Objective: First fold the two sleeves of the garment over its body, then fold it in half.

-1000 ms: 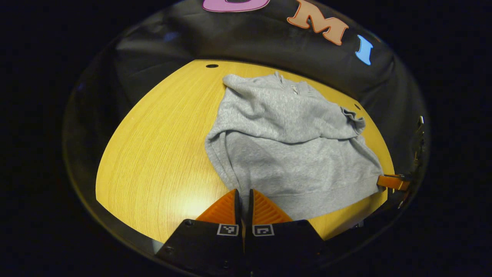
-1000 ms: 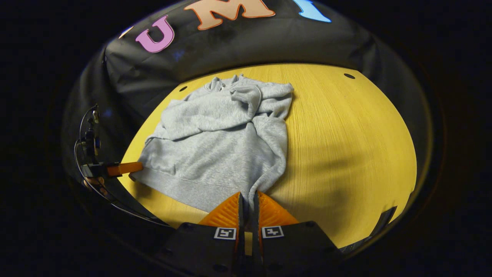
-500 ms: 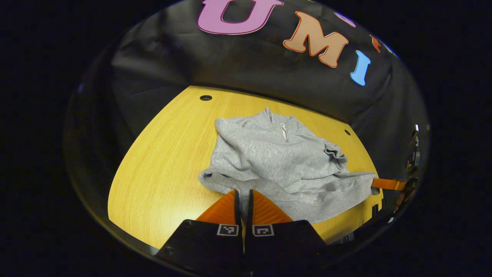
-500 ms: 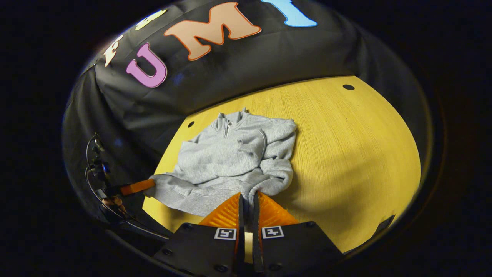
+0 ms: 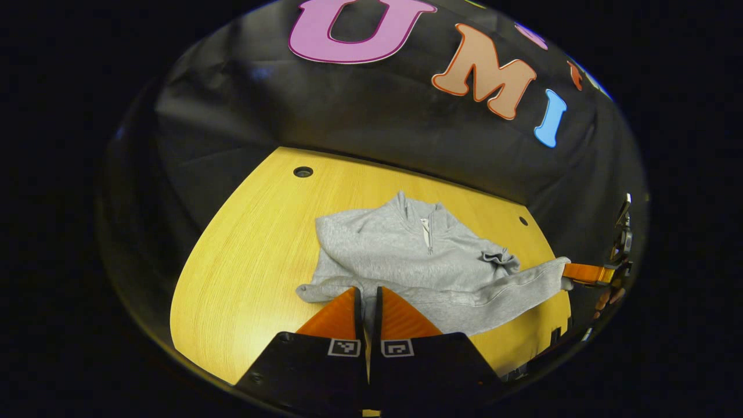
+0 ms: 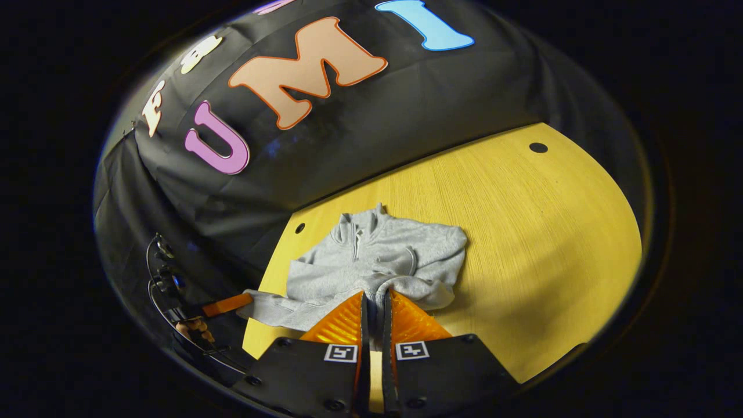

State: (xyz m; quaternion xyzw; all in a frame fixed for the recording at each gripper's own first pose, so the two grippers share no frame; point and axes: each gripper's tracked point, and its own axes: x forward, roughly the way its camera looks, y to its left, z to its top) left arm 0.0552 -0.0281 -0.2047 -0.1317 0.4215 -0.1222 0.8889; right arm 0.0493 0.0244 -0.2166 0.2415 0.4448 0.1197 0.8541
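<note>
Left gripper (image 5: 367, 299) and right gripper (image 6: 374, 303) are each clamped on a corner of the sweater (image 5: 406, 255) hem, which hangs lifted above the table (image 5: 244, 261). Ahead of both, the collar end rests flat with sleeves folded in. Risk: uneven travel would skew the fold; slack fabric could drag a sleeve (image 6: 400, 261) out.
</note>
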